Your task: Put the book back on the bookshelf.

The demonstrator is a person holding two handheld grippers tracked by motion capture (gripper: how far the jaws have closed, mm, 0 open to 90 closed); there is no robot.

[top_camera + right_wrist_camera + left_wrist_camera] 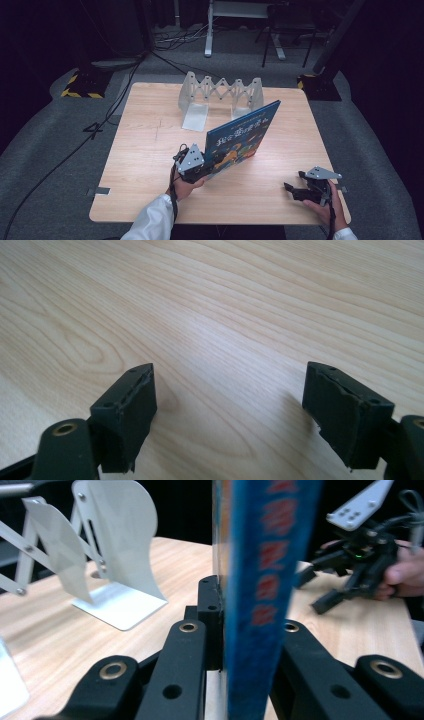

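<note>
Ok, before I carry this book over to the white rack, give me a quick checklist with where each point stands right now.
1. Left tool clamped on the blue book: ok, jaws press both sides of its lower edge.
2. Book upright: ok, it stands on edge, leaning slightly, cover toward the camera in the high view.
3. Right tool free to help: ok, jaws apart with nothing between them, above bare table.
4. White expanding rack ready: ok, it stands at the far side of the table, dividers spread.
5. Path from book to rack: ok, bare wood between them.
6. Slot wide enough for the book: cannot tell.
</note>
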